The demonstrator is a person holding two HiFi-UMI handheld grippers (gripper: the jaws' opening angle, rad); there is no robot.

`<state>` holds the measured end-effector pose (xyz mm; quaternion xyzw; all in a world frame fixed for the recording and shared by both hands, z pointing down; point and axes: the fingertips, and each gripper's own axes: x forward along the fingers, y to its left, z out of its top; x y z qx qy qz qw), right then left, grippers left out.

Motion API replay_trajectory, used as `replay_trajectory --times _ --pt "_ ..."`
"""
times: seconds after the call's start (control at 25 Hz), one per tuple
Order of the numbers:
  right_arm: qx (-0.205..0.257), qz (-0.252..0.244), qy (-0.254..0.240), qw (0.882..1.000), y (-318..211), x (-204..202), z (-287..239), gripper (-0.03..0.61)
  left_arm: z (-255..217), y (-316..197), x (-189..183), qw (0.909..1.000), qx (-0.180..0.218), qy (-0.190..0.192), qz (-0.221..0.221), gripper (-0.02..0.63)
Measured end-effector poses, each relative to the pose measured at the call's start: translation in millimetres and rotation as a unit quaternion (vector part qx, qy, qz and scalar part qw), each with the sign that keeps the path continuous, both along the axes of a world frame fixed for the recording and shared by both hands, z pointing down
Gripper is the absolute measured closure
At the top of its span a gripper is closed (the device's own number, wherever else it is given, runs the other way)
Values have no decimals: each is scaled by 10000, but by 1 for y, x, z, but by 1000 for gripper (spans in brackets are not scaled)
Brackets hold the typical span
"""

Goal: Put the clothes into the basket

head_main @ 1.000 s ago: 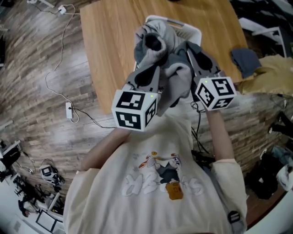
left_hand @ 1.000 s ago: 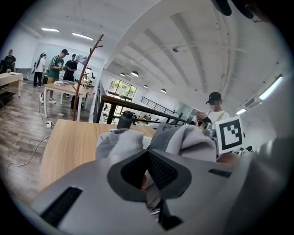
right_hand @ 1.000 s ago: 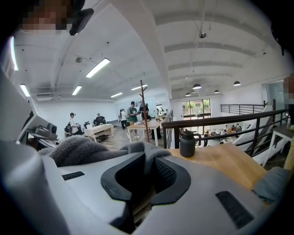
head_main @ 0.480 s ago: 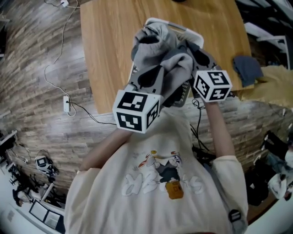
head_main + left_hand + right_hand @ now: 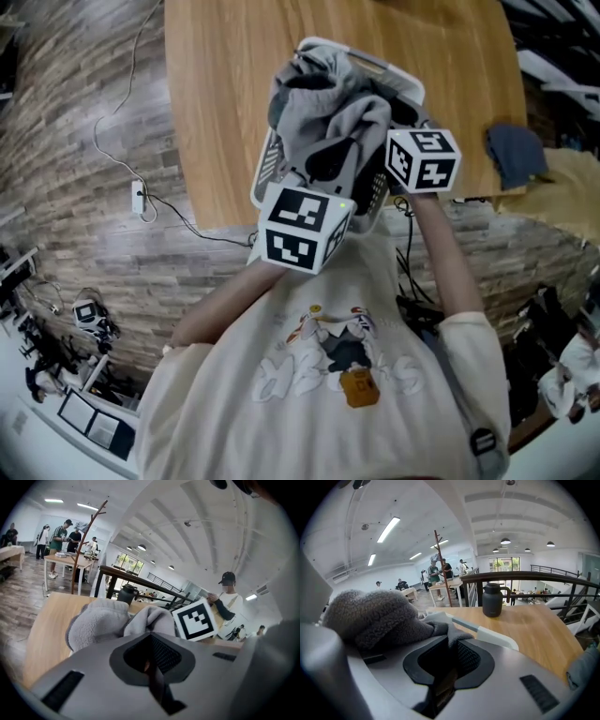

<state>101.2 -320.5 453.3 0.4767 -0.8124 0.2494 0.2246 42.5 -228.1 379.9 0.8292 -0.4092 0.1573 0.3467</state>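
A grey fleece garment [image 5: 323, 103] hangs bunched over a white basket [image 5: 266, 165] on the wooden table [image 5: 220, 103]. Both grippers hold it from the near side. My left gripper [image 5: 323, 157] is shut on a fold of the fleece [image 5: 101, 623], which rises just past its jaws. My right gripper [image 5: 401, 111] is shut on another fold of the fleece [image 5: 370, 616], with the basket rim [image 5: 487, 635] directly beyond. The right gripper's marker cube [image 5: 194, 620] shows close by in the left gripper view. The garment hides most of the basket's inside.
A dark blue cloth [image 5: 514, 150] and a yellow cloth [image 5: 572, 183] lie at the table's right end. A black jug [image 5: 492, 600] stands on the far part of the table. A cable with a power adapter [image 5: 139, 197] runs over the floor at left. People stand by distant tables.
Both grippers have carried the fleece forward towards the basket. The left marker cube has shifted right, and more of the basket's near wall shows.
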Motion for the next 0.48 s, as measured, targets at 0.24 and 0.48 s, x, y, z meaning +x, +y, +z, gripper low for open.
replay_trajectory --times 0.24,0.48 --pt "-201 -56 108 9997 -4 -6 9 529 44 -23 -5 9983 -210 -472 -269 614" --pt "-461 175 -141 9987 -1 2 9 528 72 -35 -8 9965 -482 -609 -305 614"
